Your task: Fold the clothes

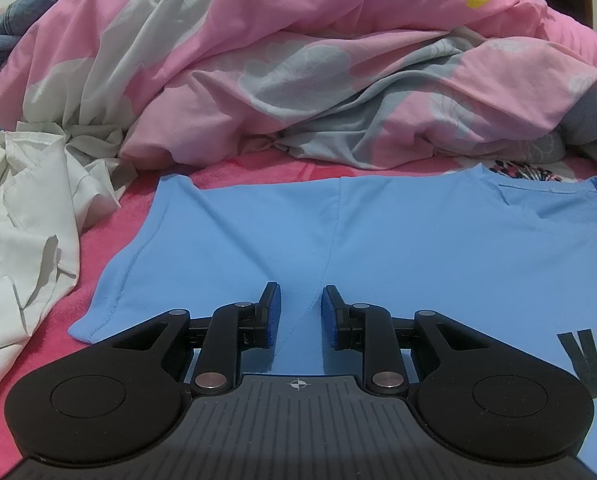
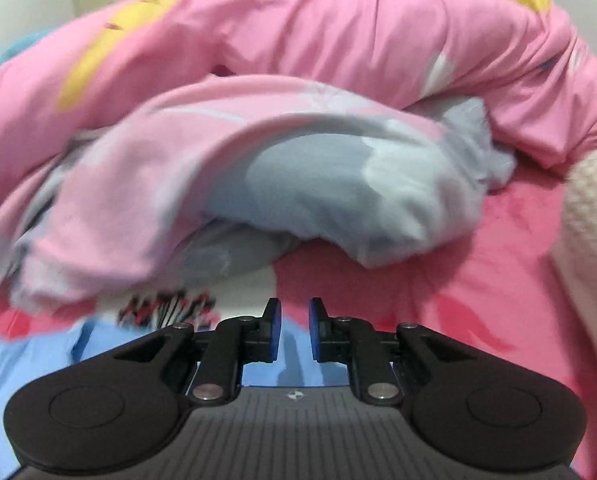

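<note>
Two handheld grippers over a bed, each seen from its own wrist camera.

From the left wrist view, left to right: crumpled white garment (image 1: 26, 240) heaped at the left edge, on a pink bedsheet (image 1: 98, 236). Dark blue denim fabric (image 1: 14, 28) at the far left, partly tucked under a rumpled pink quilt (image 1: 298, 64) with grey and white flower shapes and a yellow patch, piled across the far side. Light blue T-shirt (image 1: 398, 240) spread flat on the sheet, near the camera, filling the middle and right; a sleeve pointing to the near left, neckline at the far right, dark printed letters at the near right edge. Left gripper (image 1: 300, 296) low over the shirt, blue-padded fingers spread apart, nothing between them, a seam of the shirt visible through the gap.

From the right wrist view, blurred, left to right: edge of the blue shirt (image 2: 38, 360) at the near left, running under the tool. Patch of black, red and white print (image 2: 166, 308) on the sheet just beyond it. Same quilt (image 2: 258, 160) bulging across the middle and far side. Right gripper (image 2: 294, 320) at the near centre, fingers parted with a narrow gap, gripping nothing. Bare pink sheet (image 2: 478, 280) to the right, then pale knitted cream fabric (image 2: 594, 220) at the right edge.
</note>
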Tool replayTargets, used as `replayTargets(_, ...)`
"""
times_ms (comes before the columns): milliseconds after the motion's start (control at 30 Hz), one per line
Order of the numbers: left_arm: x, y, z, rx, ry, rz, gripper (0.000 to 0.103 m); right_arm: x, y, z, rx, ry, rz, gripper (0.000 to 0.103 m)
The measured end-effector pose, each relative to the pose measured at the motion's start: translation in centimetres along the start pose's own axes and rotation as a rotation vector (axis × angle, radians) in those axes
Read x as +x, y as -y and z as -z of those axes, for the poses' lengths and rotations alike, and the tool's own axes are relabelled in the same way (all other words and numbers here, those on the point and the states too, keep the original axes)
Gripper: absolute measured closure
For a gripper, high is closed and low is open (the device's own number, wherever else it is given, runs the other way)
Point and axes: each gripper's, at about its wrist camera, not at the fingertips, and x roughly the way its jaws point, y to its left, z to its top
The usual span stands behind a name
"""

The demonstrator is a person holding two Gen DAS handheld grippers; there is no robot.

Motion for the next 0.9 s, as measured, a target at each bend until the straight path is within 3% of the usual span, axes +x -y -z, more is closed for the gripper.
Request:
replayTargets(67, 0.0, 0.0, 0.0, -0.001, 0.0, 0.0, 0.078, -2.6, 0.9, 1.7, -0.012, 0.006, 0.021, 0.086)
replayTargets(200, 0.0, -0.1, 0.0, -0.001, 0.0, 0.002, 0.078, -7.9, 2.8, 5.2, -0.036, 0.018, 0.063, 0.072)
replayTargets(300, -0.2, -0.2, -0.1, 0.002, 0.005, 0.008, 0.076, -10.6, 4.0, 7.8, -0.076, 0.029, 0.113, 0.071)
replayTargets(400, -0.9, -0.2, -0.3, 0.005, 0.031, 0.015, 0.07, -11.5, 5.0, 9.6, -0.149, 0.039, 0.157, 0.071)
replayTargets(600, -1.6, 0.1, -0.4, 0.034, 0.071, 0.006, 0.069, -10.3, 5.2, 10.8, -0.214, 0.065, 0.212, 0.071)
replayTargets(667, -1.3, -0.2, -0.4, 0.019, 0.054, 0.013, 0.069, -10.0, 5.7, 11.3, -0.178, 0.084, 0.225, 0.071)
replayTargets(833, -1.0, -1.6, -0.5, -0.059, 0.014, 0.028, 0.069, -10.7, 9.3, 12.1, 0.076, 0.172, 0.206, 0.07)
replayTargets(900, -1.3, -2.1, -0.8, -0.083, 0.006, 0.023, 0.069, -10.7, 10.3, 12.3, 0.128, 0.167, 0.183, 0.07)
